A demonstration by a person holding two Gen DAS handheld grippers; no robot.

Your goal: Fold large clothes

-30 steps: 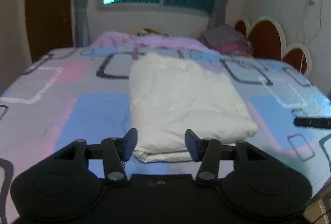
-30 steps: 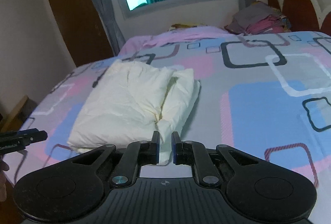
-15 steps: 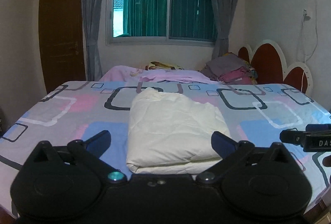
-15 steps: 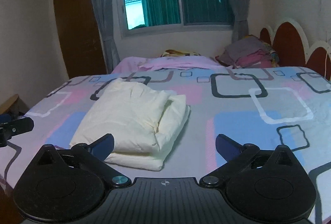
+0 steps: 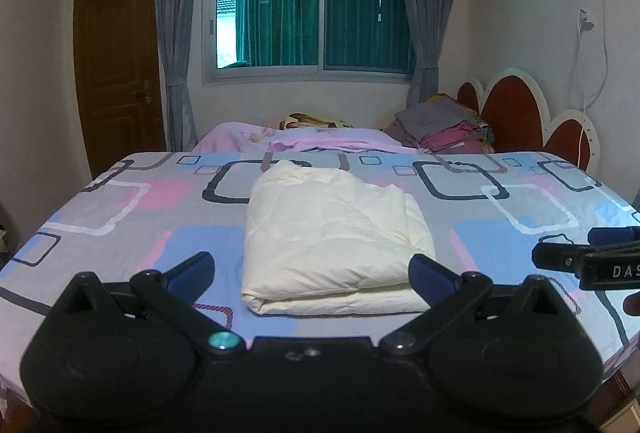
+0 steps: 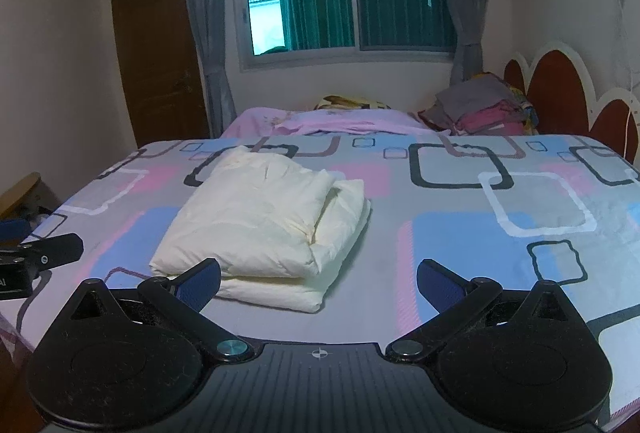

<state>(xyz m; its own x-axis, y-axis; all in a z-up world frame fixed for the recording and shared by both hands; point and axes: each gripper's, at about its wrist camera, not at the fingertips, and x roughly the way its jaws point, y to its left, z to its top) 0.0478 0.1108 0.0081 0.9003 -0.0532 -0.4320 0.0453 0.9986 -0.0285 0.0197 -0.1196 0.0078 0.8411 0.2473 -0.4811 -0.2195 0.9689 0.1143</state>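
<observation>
A cream garment (image 5: 332, 237) lies folded in a thick rectangle on the patterned bed (image 5: 120, 217), near the front edge. It also shows in the right wrist view (image 6: 268, 225), left of centre. My left gripper (image 5: 310, 271) is open wide and empty, held back from the garment's near edge. My right gripper (image 6: 318, 281) is open wide and empty, held off the garment's front right corner. The right gripper's tip shows at the right edge of the left wrist view (image 5: 580, 257). The left gripper's tip shows at the left edge of the right wrist view (image 6: 44, 253).
A pink blanket (image 5: 304, 141) and a stack of folded clothes (image 5: 444, 129) lie at the far side of the bed. A red and white headboard (image 5: 520, 117) stands at the right. A wooden door (image 5: 120, 65) and a curtained window (image 5: 312, 5) are behind.
Both grippers have opened wide, the right from nearly shut, and pulled back and up from the folded garment. The garment lies where it was.
</observation>
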